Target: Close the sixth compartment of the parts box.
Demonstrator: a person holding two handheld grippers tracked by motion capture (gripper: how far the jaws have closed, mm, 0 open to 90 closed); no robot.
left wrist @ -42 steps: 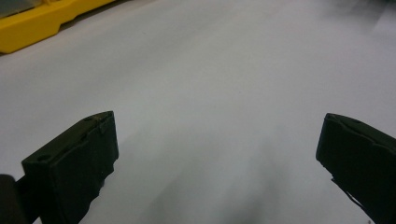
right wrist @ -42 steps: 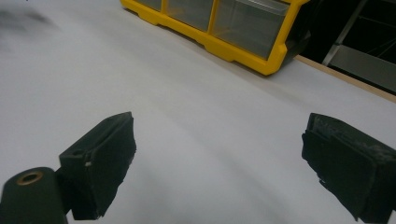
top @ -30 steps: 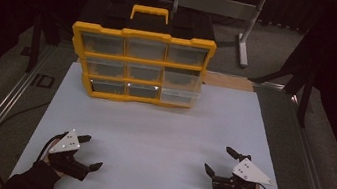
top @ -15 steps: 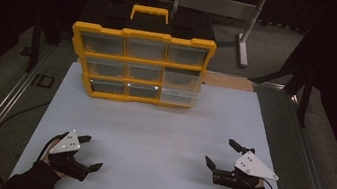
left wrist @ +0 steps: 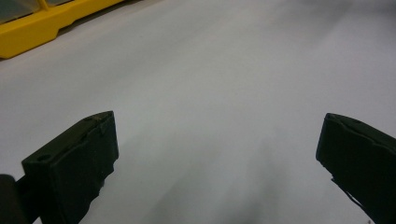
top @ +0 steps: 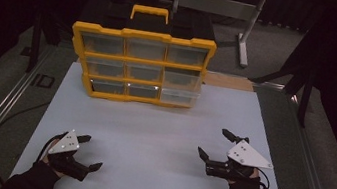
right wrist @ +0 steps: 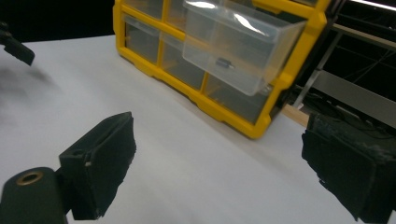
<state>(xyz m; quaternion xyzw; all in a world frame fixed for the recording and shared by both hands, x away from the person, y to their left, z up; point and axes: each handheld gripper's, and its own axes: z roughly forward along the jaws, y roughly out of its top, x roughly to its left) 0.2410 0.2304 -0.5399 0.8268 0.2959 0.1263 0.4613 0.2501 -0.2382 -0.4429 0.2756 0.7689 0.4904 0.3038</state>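
The clear plastic drawer [right wrist: 243,44] jutting from the yellow organizer cabinet [top: 140,65], upper centre, looks light, stiff, slick; grip its front lip. Both grippers' jaws spread, empty.

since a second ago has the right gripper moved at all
Yes. In the high view the right gripper has shifted slightly toward the table's right edge, away from the yellow drawer cabinet, jaws wide open.

A: Organizer? Yellow drawer cabinet [top: 140,65], nine clear drawers, upright at the table's [top: 160,134] far edge.
B: State? Bottom-right drawer [right wrist: 240,44] pulled out, small dark part inside.
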